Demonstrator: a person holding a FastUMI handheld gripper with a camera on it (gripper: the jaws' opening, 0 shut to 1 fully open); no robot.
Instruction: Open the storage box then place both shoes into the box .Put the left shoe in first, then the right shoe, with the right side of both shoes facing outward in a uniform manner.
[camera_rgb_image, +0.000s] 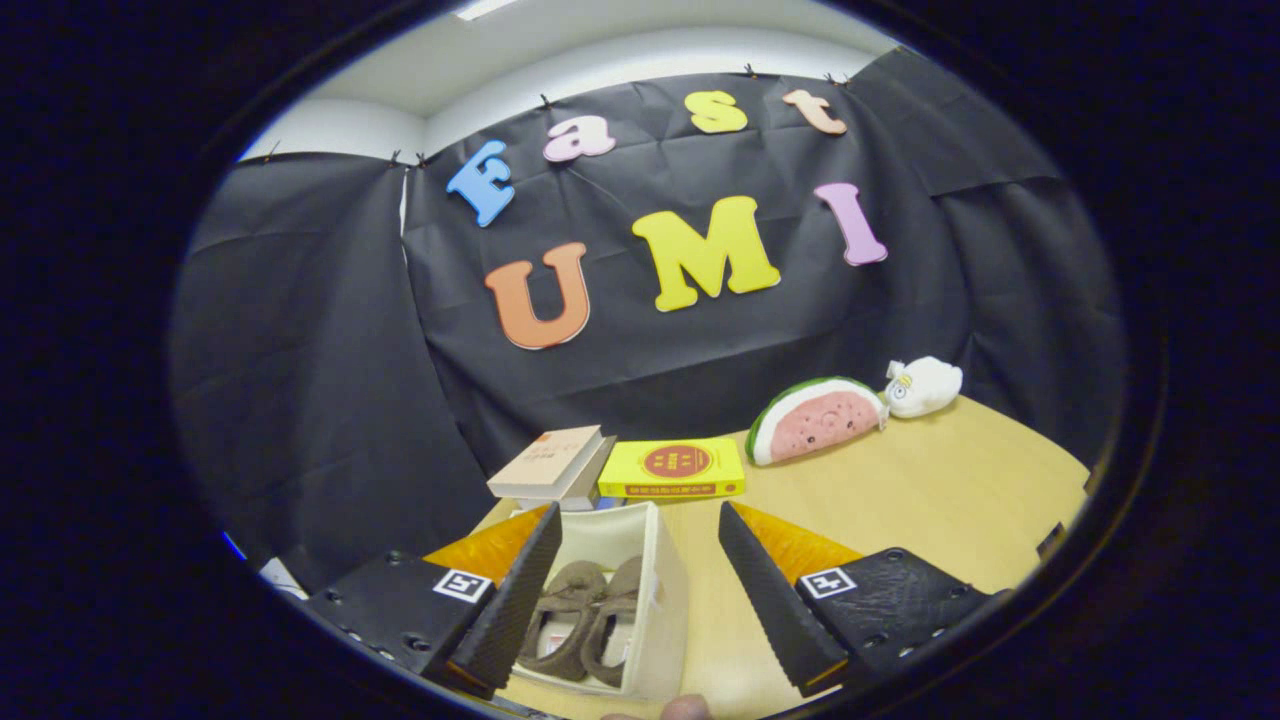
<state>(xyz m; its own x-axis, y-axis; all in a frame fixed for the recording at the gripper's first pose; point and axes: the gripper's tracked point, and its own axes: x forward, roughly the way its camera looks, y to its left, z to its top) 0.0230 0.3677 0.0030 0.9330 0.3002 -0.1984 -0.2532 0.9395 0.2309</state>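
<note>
My fingers (640, 600) stand wide apart and hold nothing. Between them, low on the surface (900, 500), sits the white box (655, 600), open at the top, with both brown shoes (585, 620) already lying inside it, side by side and touching.

The shoes lie with their long axis running away from me toward the books (620, 465) beyond the box. I cannot tell which end is toe and which heel, nor whether their right sides face outward as asked.

My worry is the left finger (510, 600): it hangs over the box's near left wall, and any drop or sweep could catch the rim and drag or tip the light box. If I reach in to correct a shoe, I may disturb its neighbour, since they lie so close. The watermelon toy (815, 418) and the white toy (925, 385) sit well apart, out of harm's way.
</note>
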